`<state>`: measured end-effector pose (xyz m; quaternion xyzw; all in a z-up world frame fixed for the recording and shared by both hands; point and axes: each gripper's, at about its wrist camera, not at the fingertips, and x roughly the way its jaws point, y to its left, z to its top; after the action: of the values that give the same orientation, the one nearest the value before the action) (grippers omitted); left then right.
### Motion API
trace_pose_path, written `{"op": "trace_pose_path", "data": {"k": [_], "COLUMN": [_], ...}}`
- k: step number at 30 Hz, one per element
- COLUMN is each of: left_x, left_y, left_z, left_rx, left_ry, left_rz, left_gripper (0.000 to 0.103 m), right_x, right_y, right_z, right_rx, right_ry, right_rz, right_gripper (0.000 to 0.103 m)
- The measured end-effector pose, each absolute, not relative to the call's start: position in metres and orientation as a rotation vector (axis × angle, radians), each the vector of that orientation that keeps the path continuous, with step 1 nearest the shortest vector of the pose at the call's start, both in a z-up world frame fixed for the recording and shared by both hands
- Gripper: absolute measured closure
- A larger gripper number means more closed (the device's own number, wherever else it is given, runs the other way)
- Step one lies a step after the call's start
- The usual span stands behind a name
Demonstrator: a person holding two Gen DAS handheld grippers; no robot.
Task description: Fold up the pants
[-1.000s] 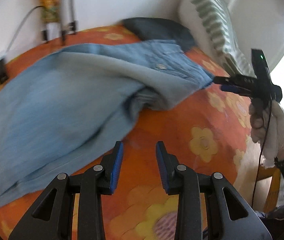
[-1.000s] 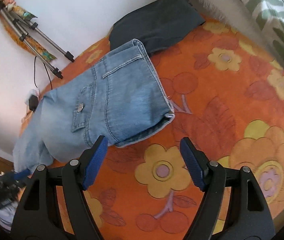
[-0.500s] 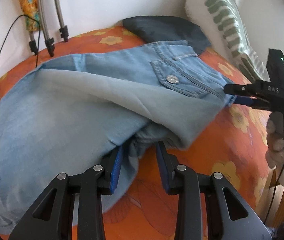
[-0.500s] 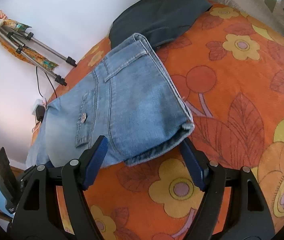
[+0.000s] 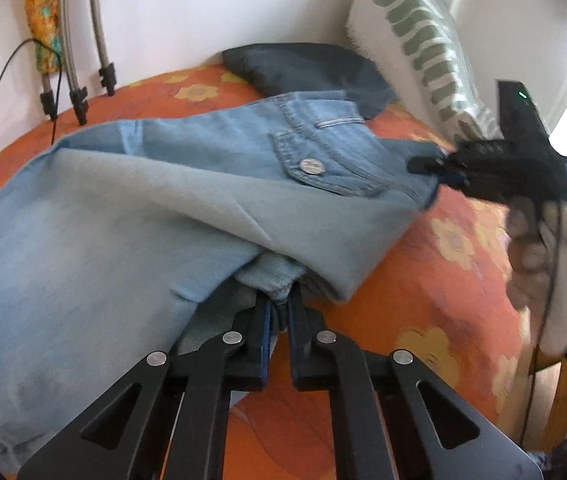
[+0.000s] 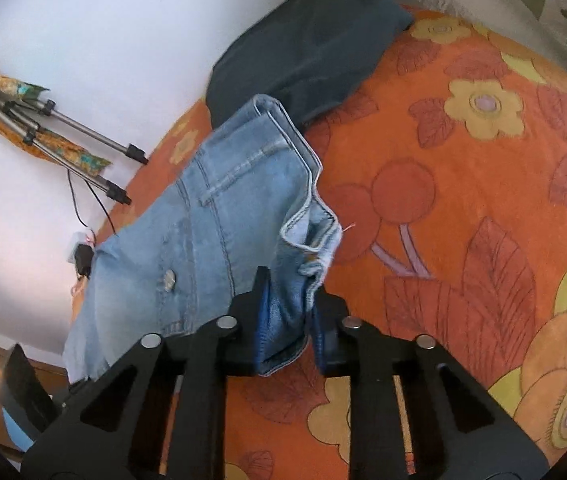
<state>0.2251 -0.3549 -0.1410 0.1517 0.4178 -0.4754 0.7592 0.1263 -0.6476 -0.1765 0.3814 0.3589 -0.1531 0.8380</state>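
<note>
With our left tongs [image 5: 279, 320] clamped on the jeans [image 5: 131, 216] and right tongs [image 6: 289, 312] closing on their waistband, bunched denim may slip loose.

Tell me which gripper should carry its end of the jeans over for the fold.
Probably the right gripper: its jaws are closing on the waistband corner of the jeans, a free end. The left gripper pinches bunched denim mid-garment, better as an anchor.
</note>
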Motion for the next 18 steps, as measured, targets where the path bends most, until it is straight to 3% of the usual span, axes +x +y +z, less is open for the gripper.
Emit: {"op": "trace_pose_path", "data": {"k": [8, 13, 18], "left_x": [0.190, 0.183, 0.180], "left_y": [-0.338, -0.343, -0.341], "left_z": [-0.127, -0.156, -0.161], "left_rx": [0.347, 0.399, 0.439], "left_ry": [0.914, 0.971, 0.997], "left_rz": [-1.141, -1.142, -1.155], "left_gripper": [0.098, 0.098, 0.098], "right_x": [0.130, 0.136, 0.123], "right_y": [-0.645, -0.651, -0.668], "right_z": [-0.118, -0.149, -0.166], "right_rx": [0.575, 0.511, 0.522], "right_ry": [0.707, 0.836, 0.888], "right_rz": [-0.358, -0.413, -0.398], "right_gripper": [0.092, 0.091, 0.066]}}
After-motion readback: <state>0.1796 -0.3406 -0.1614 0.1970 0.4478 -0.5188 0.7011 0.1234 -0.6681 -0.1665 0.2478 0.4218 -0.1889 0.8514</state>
